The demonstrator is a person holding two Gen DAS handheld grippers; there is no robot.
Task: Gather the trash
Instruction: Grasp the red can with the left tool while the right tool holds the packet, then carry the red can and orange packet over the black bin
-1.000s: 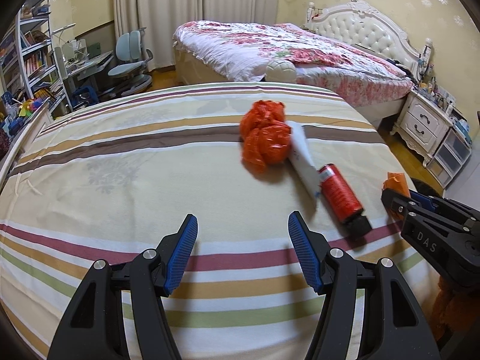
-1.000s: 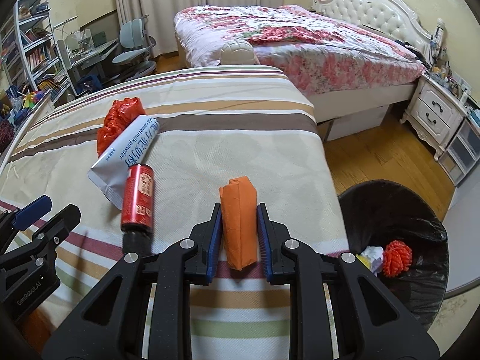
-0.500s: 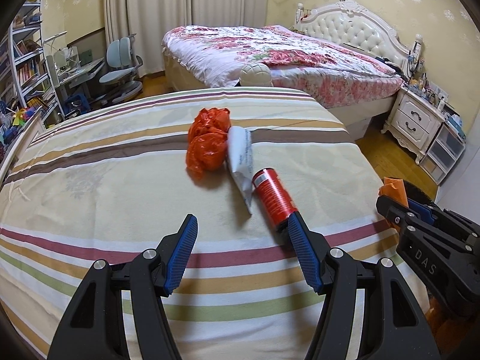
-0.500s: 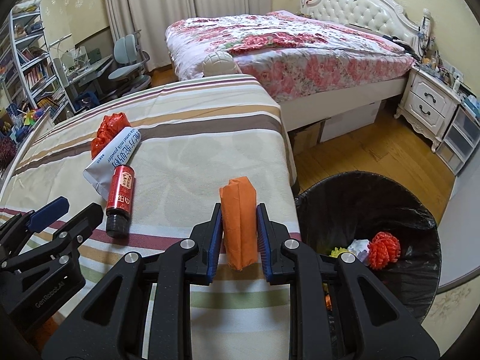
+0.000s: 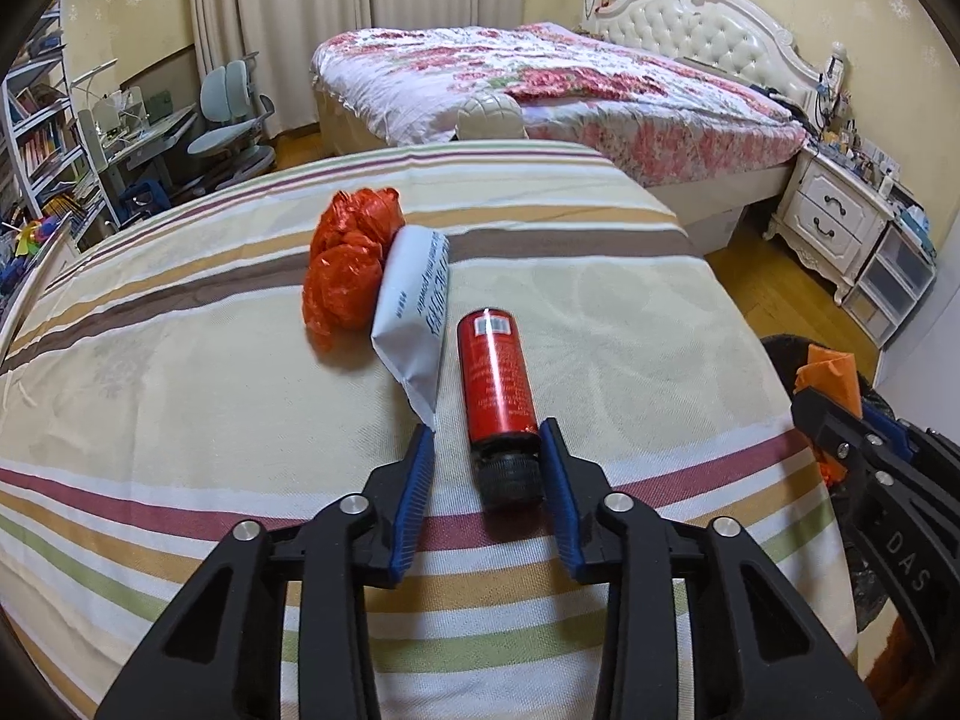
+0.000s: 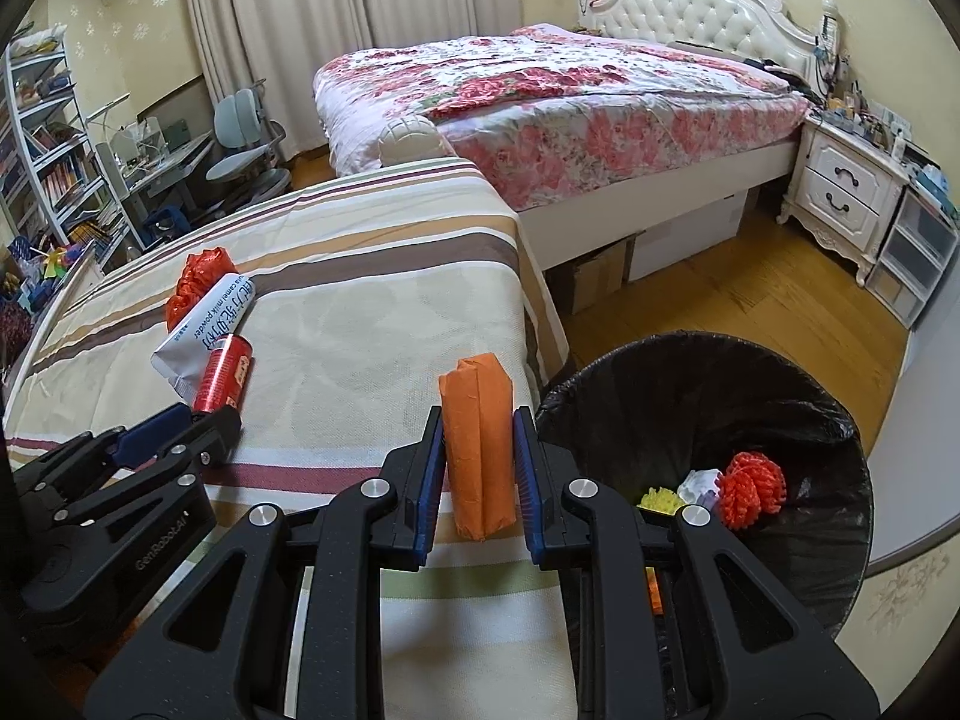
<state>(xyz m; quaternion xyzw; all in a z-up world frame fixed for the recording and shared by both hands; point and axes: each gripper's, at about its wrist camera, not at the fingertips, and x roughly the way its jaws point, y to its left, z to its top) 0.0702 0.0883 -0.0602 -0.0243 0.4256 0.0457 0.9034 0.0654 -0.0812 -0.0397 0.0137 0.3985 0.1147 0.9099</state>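
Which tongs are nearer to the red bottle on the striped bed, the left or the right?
Left. The left tongs straddle the red bottle's black cap end, open. The right tongs are off to its right, beside the trash bin, holding the orange packet.

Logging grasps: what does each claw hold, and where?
Right claw pinches the orange packet by its lower sides. Left claw straddles the red bottle's cap, holding nothing.

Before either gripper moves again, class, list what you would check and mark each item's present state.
1. Right gripper shut on the folded orange paper packet: ok.
2. Packet over the black-lined trash bin: not ok, beside its rim.
3. Left gripper open around the red cylindrical bottle, at its black cap: ok.
4. Bottle centred: not ok, nearer one finger.
5. White printed pouch outside the jaws: ok.
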